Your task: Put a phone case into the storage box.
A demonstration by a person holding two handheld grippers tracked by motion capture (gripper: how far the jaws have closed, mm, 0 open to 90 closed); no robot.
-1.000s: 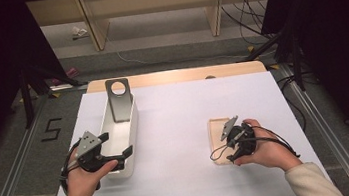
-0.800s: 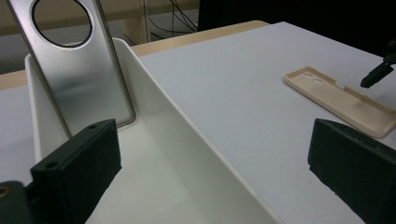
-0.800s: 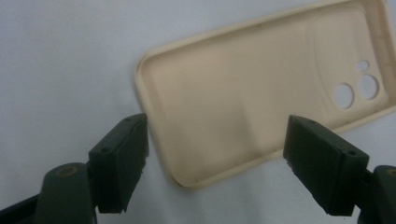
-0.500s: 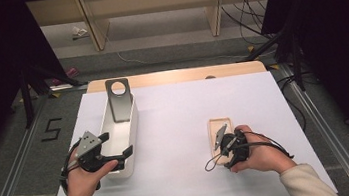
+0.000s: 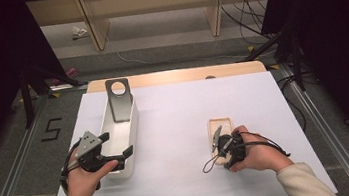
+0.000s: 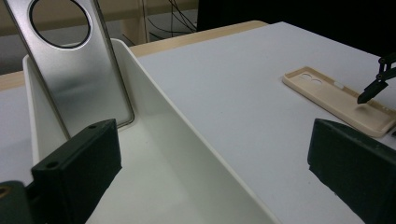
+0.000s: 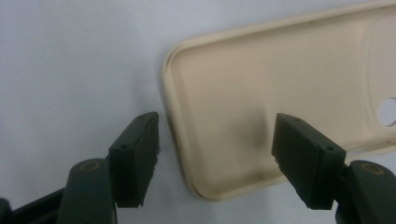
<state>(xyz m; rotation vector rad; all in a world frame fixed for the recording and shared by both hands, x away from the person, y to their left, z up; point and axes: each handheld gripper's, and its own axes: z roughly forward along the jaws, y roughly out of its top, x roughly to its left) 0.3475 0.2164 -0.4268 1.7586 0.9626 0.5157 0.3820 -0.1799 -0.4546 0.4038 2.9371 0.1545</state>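
A white oblong bin (image 5: 133, 123) stands at the table's left, with a silver metal plate (image 5: 119, 102) with a round hole leaning upright at its far end. My left gripper (image 5: 116, 143) is open at the bin's near end. One jaw sits inside the bin (image 6: 196, 144) and the other outside its right wall, facing the plate (image 6: 79, 79). A beige phone case (image 5: 219, 124) lies hollow side up at the right. My right gripper (image 5: 222, 142) hangs open over its near end. In the right gripper view the jaws straddle a corner of the case (image 7: 280, 84) without touching it.
The white table top (image 5: 176, 128) has a wooden strip (image 5: 175, 76) along its far edge. Dark stands and cables stand off the far corners. In the left gripper view the case (image 6: 336, 95) lies far right with a tip of the other gripper (image 6: 373, 88) over it.
My right gripper has slid a little left and toward the person, down to the case's near end. The left gripper and the bin have not moved.
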